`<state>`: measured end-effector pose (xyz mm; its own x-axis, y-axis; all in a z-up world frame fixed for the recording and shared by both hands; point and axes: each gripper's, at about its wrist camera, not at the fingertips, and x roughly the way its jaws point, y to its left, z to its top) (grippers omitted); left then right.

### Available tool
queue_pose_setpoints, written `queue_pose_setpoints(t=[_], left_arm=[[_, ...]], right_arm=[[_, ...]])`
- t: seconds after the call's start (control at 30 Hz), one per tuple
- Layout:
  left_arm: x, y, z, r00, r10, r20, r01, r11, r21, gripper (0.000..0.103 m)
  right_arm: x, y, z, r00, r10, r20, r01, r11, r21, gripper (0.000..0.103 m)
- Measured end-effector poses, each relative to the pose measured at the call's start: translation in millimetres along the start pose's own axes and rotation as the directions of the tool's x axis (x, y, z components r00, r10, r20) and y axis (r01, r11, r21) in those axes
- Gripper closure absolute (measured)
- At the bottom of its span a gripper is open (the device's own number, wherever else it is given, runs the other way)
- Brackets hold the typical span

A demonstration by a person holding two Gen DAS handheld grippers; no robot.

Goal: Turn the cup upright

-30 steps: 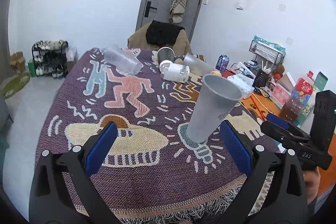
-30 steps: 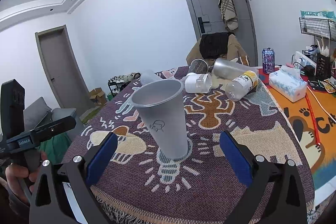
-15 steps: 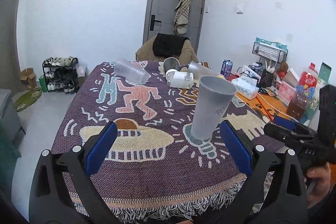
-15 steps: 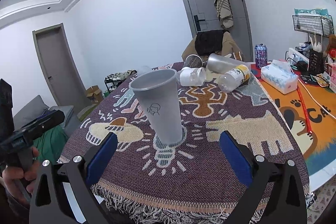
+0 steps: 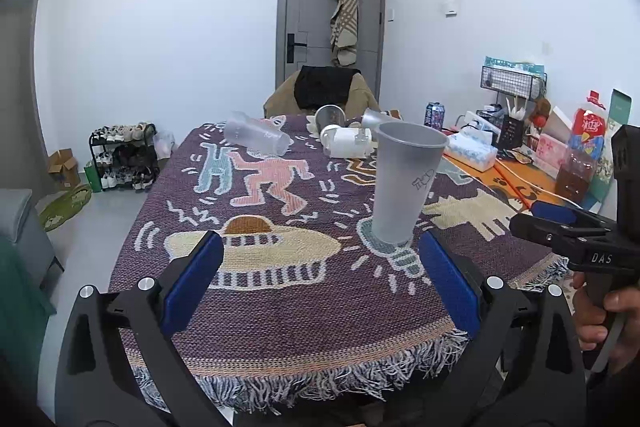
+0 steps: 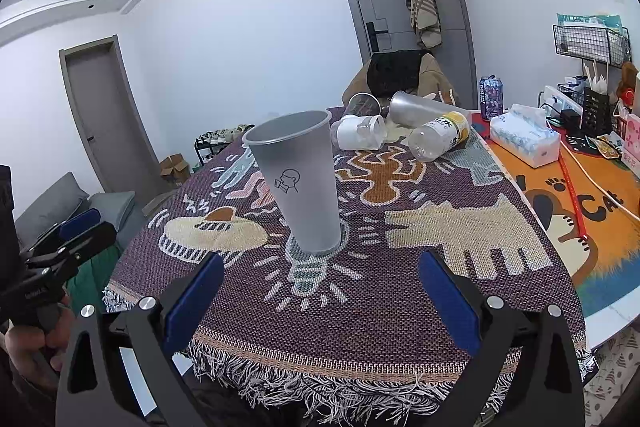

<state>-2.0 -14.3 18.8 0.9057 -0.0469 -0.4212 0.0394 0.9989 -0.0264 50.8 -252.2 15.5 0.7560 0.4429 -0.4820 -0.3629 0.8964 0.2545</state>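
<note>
Both tools share one build: matte black angular frames, each finger faced with a long blue pad (image 5: 195, 281) and pinned by round silver screws. The right gripper (image 5: 560, 223) carries white "DAS" lettering along its black body. Bare brownish skin shows on the right hand (image 5: 600, 319) wrapping the black handle.

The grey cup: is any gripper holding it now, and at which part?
Nothing is held. The grey cup stands free on the cloth; left gripper and right gripper are open.
</note>
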Motion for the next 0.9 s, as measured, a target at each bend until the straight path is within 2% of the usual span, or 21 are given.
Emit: queue_pose_setpoints(t=[0.27, 0.9], left_arm=[[-3.1, 7.3, -0.1, 1.000, 0.017, 0.010, -0.017, 1.000, -0.012, 0.006], [-4.4, 6.2, -0.6, 1.000, 0.002, 0.011, -0.002, 1.000, -0.020, 0.006]], right_arm=[[1.3, 3.0, -0.3, 1.000, 0.006, -0.002, -0.006, 1.000, 0.000, 0.008], [5.7, 0.5, -4.3, 1.000, 0.000, -0.009, 0.000, 1.000, 0.013, 0.008]])
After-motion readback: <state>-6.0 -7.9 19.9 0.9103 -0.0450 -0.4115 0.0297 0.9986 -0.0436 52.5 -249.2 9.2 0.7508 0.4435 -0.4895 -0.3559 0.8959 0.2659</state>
